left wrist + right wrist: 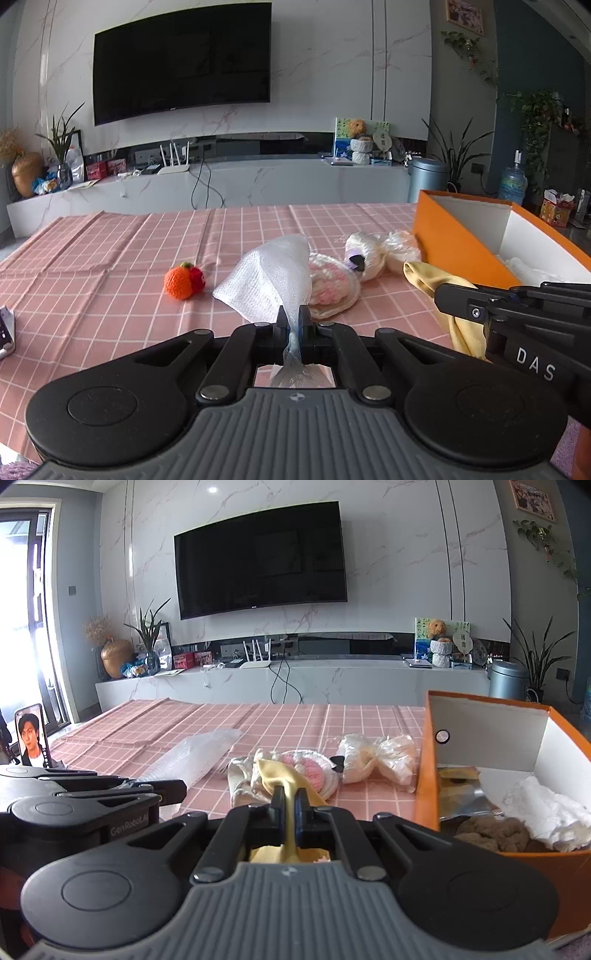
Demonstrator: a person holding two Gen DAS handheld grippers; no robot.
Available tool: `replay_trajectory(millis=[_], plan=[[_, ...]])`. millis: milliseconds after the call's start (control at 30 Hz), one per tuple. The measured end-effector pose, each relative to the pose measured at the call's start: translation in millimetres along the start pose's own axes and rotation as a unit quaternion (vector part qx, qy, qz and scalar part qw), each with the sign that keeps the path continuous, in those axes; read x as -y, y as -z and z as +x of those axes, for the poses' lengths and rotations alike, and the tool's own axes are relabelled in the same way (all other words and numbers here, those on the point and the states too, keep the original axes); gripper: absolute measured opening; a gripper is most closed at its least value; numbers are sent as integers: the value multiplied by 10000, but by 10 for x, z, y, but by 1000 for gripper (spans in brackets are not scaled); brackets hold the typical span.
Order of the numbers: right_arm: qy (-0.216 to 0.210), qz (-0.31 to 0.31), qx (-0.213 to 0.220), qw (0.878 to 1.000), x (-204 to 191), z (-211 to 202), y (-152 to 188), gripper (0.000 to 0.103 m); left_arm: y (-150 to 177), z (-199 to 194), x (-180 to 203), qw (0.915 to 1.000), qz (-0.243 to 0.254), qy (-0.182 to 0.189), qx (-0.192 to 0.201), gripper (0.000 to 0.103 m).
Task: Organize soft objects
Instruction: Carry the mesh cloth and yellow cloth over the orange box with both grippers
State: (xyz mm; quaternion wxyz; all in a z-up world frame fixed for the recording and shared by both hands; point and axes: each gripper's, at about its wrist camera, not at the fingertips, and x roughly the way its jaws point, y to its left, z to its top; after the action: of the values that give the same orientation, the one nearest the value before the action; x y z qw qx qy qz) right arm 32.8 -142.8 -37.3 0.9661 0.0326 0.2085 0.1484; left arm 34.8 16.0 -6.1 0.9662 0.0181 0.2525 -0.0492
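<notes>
The left gripper (294, 325) is clamped on a piece of white mesh foam (273, 280), which rises from the closed jaws and fans out above the pink checked worktop (110, 266). The right gripper (290, 808) is clamped on a yellow cloth (284, 779), a narrow fold of it pinched between the jaws with the rest trailing down toward the worktop's near edge.

The orange box (428, 760) stands at the right edge of the worktop, open at the top, with a white cloth (546, 808) and a brown fuzzy item (495, 830) already inside. It lies just to the right of the right gripper, so that one is much the nearer and needs only a short sideways carry over the box's left wall. The left gripper sits farther toward the middle of the worktop, with the right gripper between it and the box; it probably has to wait or reach across.

Still out on the worktop are a pink-and-white knitted piece (332, 284), two cream wrapped bundles (380, 254) beside the box, and an orange knitted ball (183, 281) toward the left.
</notes>
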Motion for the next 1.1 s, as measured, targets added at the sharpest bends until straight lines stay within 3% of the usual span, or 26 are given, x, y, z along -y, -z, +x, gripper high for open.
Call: replay_trajectory(millis=[267, 500, 867, 1100], plan=[[164, 126, 283, 9994, 204, -281, -170, 2, -183, -35, 148, 9997, 102, 189, 145, 3], [311, 286, 351, 9985, 527, -449, -406, 2, -436, -4, 421, 9968, 412, 623, 289, 3], [713, 3, 182, 9973, 1201, -587, -785, 2, -800, 257, 1174, 9800, 1293, 1444, 451, 3], [938, -141, -210, 9953, 1680, -472, -921, 2, -873, 562, 1623, 9695, 1759, 1698, 174, 3]])
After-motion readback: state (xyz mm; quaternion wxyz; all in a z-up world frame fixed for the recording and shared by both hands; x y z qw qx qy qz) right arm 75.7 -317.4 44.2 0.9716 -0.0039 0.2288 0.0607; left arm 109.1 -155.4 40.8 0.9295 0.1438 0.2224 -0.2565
